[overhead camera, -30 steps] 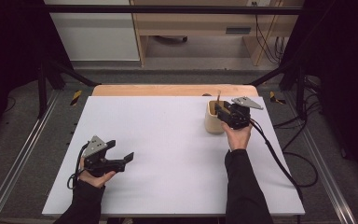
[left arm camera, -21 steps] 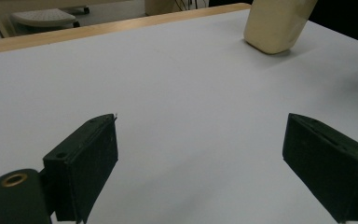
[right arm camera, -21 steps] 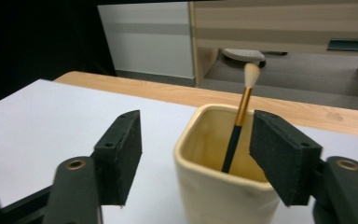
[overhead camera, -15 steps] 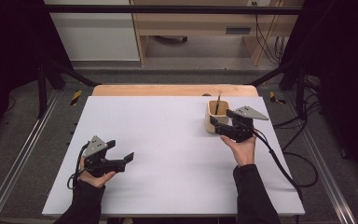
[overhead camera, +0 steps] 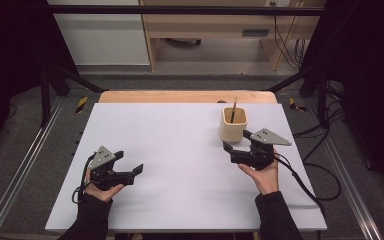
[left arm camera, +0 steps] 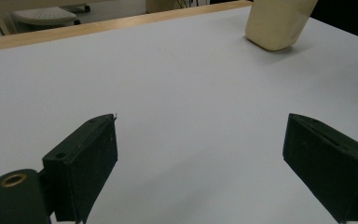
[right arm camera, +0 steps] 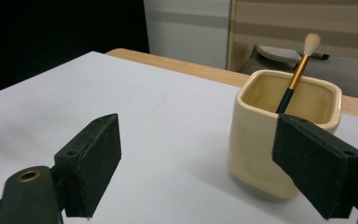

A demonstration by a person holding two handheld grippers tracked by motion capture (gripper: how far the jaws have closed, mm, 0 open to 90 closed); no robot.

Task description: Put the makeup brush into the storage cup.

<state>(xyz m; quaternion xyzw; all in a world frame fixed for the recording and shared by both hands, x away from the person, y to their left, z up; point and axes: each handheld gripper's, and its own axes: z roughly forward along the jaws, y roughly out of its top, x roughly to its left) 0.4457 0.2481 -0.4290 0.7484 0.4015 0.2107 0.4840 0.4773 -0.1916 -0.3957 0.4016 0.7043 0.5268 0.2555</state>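
Right gripper (overhead camera: 236, 143) has pulled back from the cup (overhead camera: 233, 124) since a second ago, now just short of it, jaws spread and empty. Left gripper (overhead camera: 133, 170) unchanged, jaws spread, cup far ahead to its right. One cup, one brush (right arm camera: 298, 72), two grippers. Cup cream, squarish, glazed; brush stands tilted inside, pale tip up, on white surface (overhead camera: 170, 145).

Wide bare stretch of white table (overhead camera: 180, 145) across the centre and left of the high view, open for passing between the left gripper (overhead camera: 132, 172) and right gripper (overhead camera: 234, 150). Blocked only at upper right by a cream cup (overhead camera: 233, 125) holding a brush (overhead camera: 233, 111), just beside the right gripper's spread jaws.
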